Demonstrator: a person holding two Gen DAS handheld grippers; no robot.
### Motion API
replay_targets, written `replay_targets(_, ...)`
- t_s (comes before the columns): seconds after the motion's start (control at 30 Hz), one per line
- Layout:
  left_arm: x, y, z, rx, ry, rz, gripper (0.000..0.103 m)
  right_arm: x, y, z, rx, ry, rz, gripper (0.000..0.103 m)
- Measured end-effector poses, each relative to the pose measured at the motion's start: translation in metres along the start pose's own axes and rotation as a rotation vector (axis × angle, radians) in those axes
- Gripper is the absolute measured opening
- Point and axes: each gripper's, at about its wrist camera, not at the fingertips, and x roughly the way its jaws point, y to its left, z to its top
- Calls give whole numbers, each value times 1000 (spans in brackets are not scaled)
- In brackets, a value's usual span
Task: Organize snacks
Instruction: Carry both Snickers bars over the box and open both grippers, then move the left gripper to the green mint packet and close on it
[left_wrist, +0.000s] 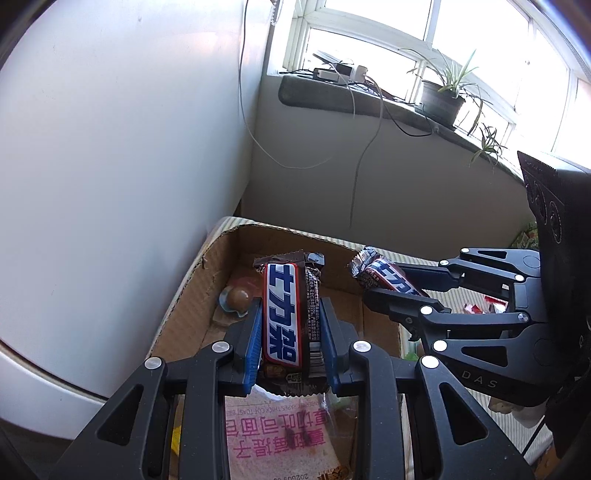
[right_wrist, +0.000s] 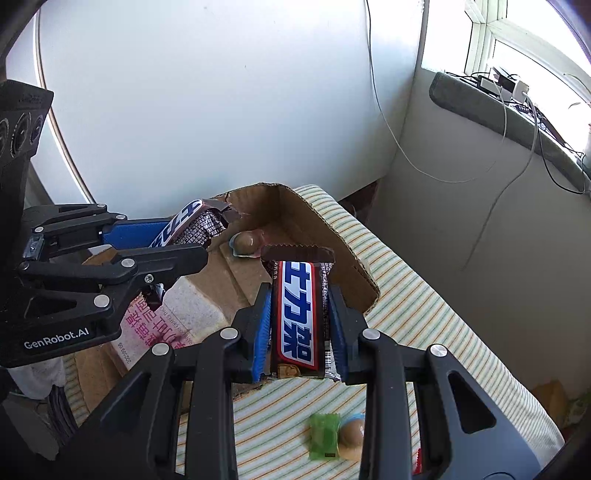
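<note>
Both grippers are clamped on chocolate bars right now: left gripper (left_wrist: 291, 332) squeezes its chocolate bar (left_wrist: 282, 317) over the cardboard box (left_wrist: 192, 291), right gripper (right_wrist: 301, 317) pinches a second bar (right_wrist: 297, 314) at the box's torn corner, partly over the striped cloth (right_wrist: 424, 302). Risky bit imo: the right bar could clip that ragged wall or land outside the box if let go here. Left one might drop onto the bread pack (left_wrist: 280, 435) or the round candy (left_wrist: 236, 297), and the two grippers sit close enough to bump.
</note>
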Motion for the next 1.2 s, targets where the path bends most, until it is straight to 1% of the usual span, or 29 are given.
replay_targets(0.27, 0, 4, 0, -25, 11, 16, 28, 9, -1, 1, 1, 3, 1, 30)
replay_targets(0.33, -2, 4, 1, -32, 7, 26, 34, 8, -1, 0, -4, -2, 3, 31)
replay_targets(0.47, -6, 7, 5, -38, -8, 30, 35, 1, -1, 1, -8, -24, -21, 49)
replay_targets(0.5, -8, 6, 5, -35, -11, 33, 35, -2, -1, 1, -6, -30, -23, 51)
replay_targets(0.7, -17, -2, 4, -16, -30, 30, 35, -16, -2, -2, -3, -41, -34, 52)
replay_targets(0.87, -31, -15, 0, -3, -45, 6, 35, -38, -4, -12, 0, -59, -52, 52)
replay_targets(1.07, -49, -48, -11, 42, -62, -39, 35, -74, -21, -40, 23, -68, -86, 52)
replay_targets(1.2, -51, -73, -21, 75, -57, -90, 35, -95, -36, -68, 37, -61, -133, 52)
